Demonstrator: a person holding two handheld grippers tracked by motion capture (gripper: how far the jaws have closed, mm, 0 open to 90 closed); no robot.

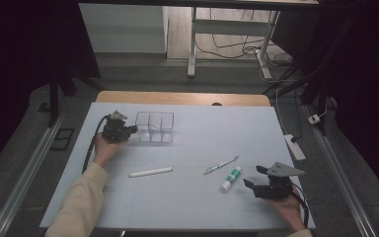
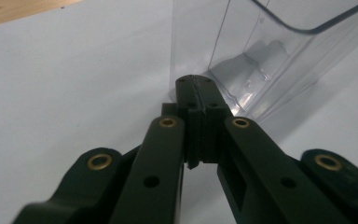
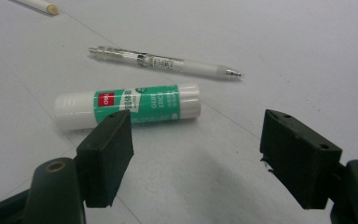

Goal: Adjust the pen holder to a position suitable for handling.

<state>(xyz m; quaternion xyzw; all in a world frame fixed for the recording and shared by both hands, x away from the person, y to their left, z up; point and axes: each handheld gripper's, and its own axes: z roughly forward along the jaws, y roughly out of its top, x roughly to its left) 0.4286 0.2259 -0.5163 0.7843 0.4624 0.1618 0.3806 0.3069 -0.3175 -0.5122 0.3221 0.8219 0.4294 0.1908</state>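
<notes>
Nearest the person's edge of the desk (image 1: 177,207), the right gripper (image 1: 254,177) is resting in the right hand (image 1: 288,207), its jaws standing wide apart with nothing between them. In the right gripper view those jaws are framing bare desk surface, and the glue stick (image 3: 128,111) is lying on its side just beyond the left-hand jaw, green label up and white cap end pointing left; from above, the same glue stick (image 1: 231,178) is lying just beside the gripper's tips without touching them. A little farther in, the clear pen (image 3: 163,61) is lying at a slant near the glue stick, apart from it, and in the high view the pen (image 1: 220,165) is sitting just above the stick. To the left across the middle of the desk, the white marker (image 1: 151,172) is lying almost level, well apart from both grippers; its tip is peeking into the top corner of the right gripper view. Farther back on the left, the left hand (image 1: 104,148) is holding the left gripper (image 1: 133,129) with its jaws pressed fully together, gripping nothing. The closed tips are pointing at the near left wall of the clear organizer box (image 1: 154,127), right at it, though whether they are touching is hard to tell. In the left gripper view the box (image 2: 242,51) is standing upright on the desk, its transparent dividers showing behind the joined jaws.
</notes>
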